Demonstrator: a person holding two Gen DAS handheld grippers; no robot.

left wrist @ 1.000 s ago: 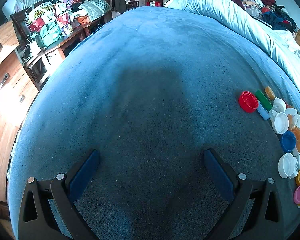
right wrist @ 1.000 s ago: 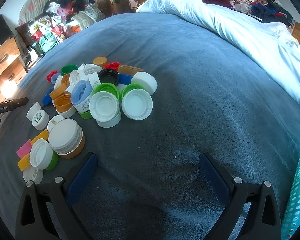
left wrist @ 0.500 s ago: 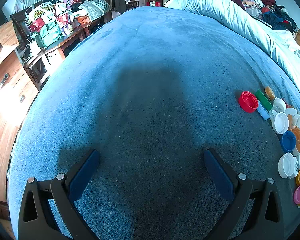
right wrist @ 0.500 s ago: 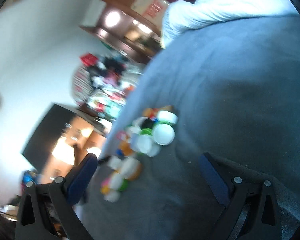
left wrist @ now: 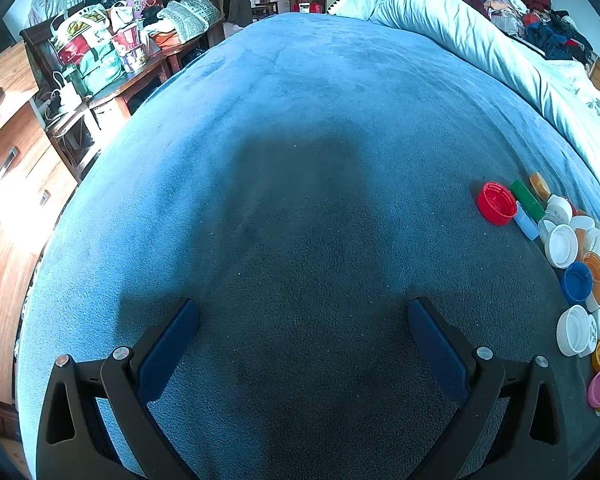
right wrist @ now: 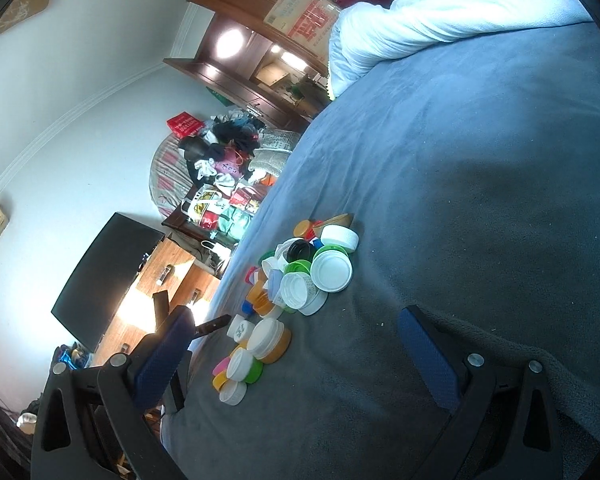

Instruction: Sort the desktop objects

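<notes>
Right wrist view: the pile of bottle caps (right wrist: 300,276) is seen heaped on the blue blanket (right wrist: 480,200), ahead of the empty, wide-spread right gripper (right wrist: 292,340) — tilted so steeply that neighbouring caps could be scattered.

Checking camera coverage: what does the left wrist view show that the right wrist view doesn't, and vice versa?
Left wrist only: the red cap at the near edge of the pile and the open left gripper.

Right wrist only, in a tilted view: the dark screen, the black cap and the open right gripper.

Both: the blue blanket, the cap pile and the cluttered side table.
</notes>
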